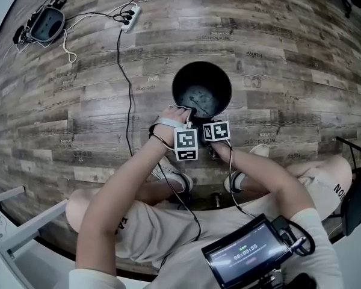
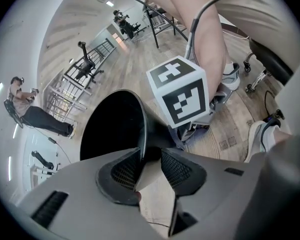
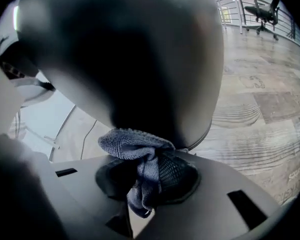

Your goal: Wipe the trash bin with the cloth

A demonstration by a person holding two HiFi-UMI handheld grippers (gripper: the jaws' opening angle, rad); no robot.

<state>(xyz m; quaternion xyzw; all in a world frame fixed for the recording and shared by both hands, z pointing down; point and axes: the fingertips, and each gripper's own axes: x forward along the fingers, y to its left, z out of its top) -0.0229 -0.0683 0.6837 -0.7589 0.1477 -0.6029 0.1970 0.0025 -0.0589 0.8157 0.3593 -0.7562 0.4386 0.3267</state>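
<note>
The right gripper (image 3: 145,170) is clenched on the cloth (image 3: 132,145), a grey-blue wad bunched between its jaws at the lower middle of the right gripper view, with a loose tail hanging below them; the wad's upper fold touches the dark outer wall of the trash bin (image 3: 140,59), which fills the upper middle of that frame. The left gripper (image 2: 150,165) has its jaws on either side of the bin's rim, apparently pinched on the thin wall, at the lower middle of the left gripper view; the right gripper's marker cube sits just above it, so the two tools are close together on the same side of the bin. In the head view the bin stands upright on the wooden floor (image 1: 289,53) at the centre of the frame, its open mouth facing up, both grippers at its lower edge.

The step in hand looks like wiping the outer wall; to do it well, hold the rim firm so the light bin cannot slide or tip; press the cloth flat, not as a knot, so more fabric meets the wall; stroke along the curve in overlapping passes; mind the hanging tail, which could drag on the floor.
</note>
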